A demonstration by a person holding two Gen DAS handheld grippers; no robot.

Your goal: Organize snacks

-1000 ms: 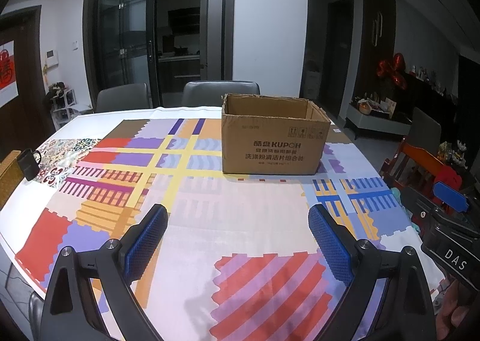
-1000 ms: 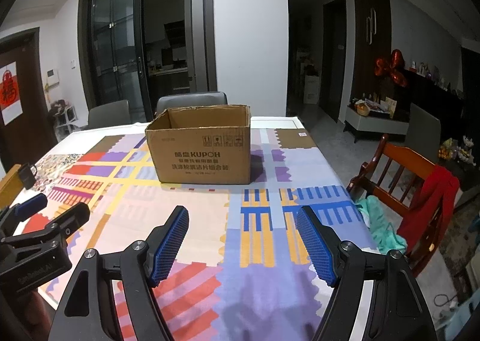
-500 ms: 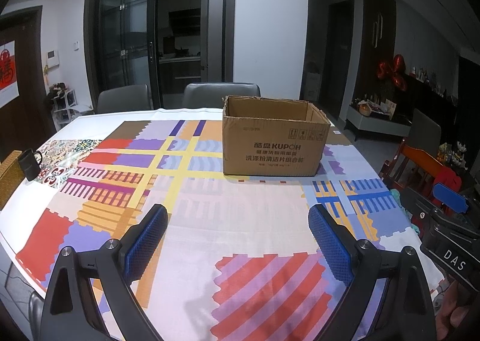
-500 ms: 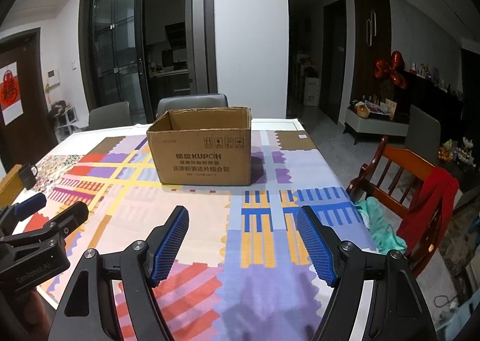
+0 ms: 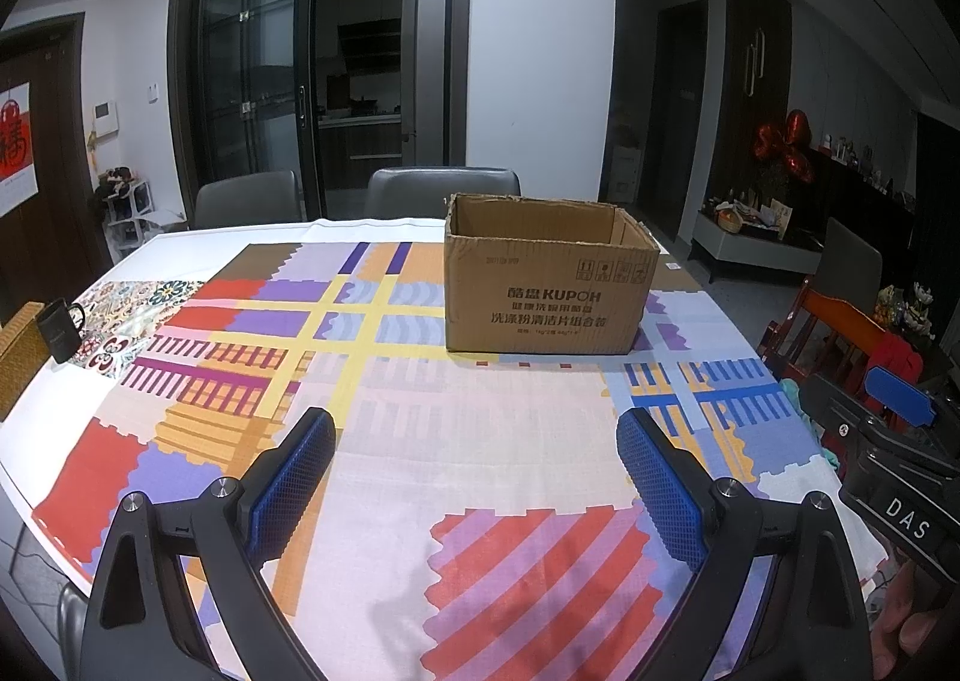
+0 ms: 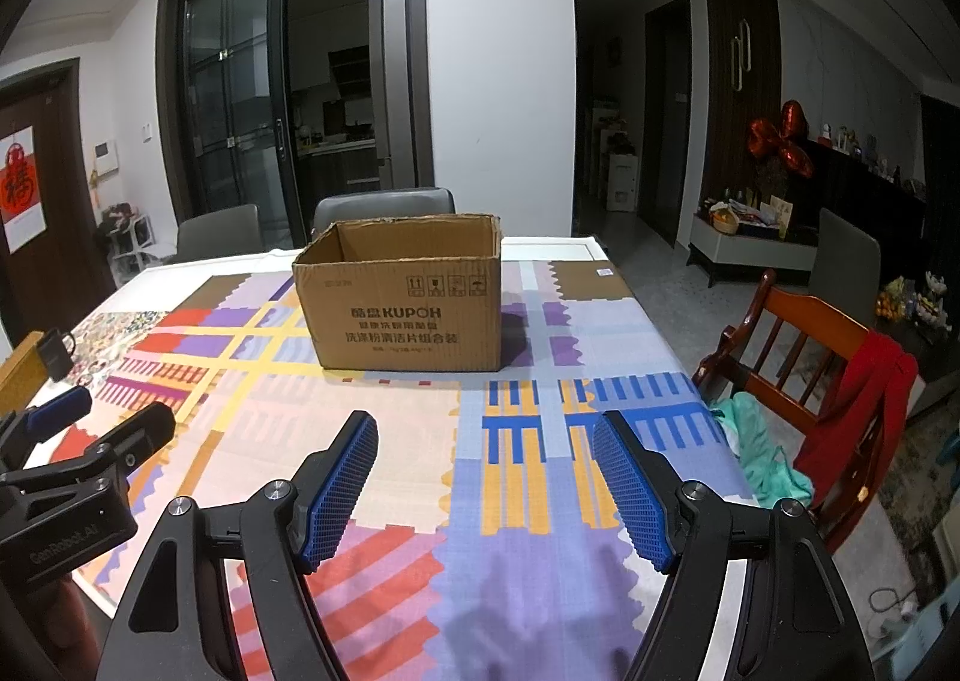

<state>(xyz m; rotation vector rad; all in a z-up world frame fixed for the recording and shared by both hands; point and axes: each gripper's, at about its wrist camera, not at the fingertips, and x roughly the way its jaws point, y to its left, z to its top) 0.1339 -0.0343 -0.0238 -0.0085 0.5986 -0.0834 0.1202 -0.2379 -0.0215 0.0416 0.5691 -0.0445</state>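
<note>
Two grippers, my left gripper [image 5: 474,477] and right gripper [image 6: 485,480], hang spread and empty. No snacks show yet. I must find some for the far cardboard box [image 5: 549,285].

A plain brown corrugated cardboard box [image 5: 549,285] bears dark printed lettering. The patchwork tablecloth [image 5: 456,459] over the surface mixes red, purple, yellow, orange and blue stripes and blocks on pale pink. A black mug [image 5: 57,324] stands on a floral patch. Both grippers carry blue mesh-textured pads [image 6: 342,492] on black jaws.
</note>
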